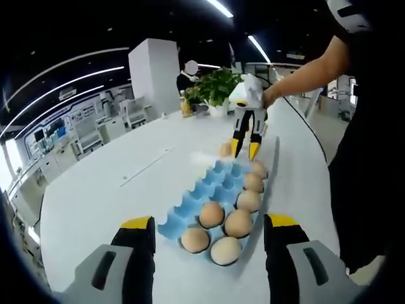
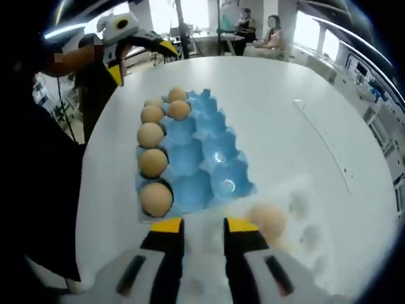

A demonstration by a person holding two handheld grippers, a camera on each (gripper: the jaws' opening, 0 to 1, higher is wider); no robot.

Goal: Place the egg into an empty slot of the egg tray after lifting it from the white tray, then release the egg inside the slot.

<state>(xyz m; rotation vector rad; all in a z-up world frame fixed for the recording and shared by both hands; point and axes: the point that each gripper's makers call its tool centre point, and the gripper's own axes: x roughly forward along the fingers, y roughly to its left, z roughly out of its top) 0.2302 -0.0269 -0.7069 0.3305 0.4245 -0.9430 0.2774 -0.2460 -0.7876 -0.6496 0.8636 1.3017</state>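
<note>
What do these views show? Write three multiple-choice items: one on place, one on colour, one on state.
1. The loose egg lies:
A. in the white tray
B. on the bare table
C. on the floor

2. The egg tray is:
A. grey
B. blue
C. green

3. The left tool is:
A. shut on an egg
B. shut on a tray
C. open, holding nothing

Answers: 1 A, the egg sits in a white dimple, seen in the right gripper view; 2 B, its cups are blue in both views; 3 C, its jaws stand wide apart.
</note>
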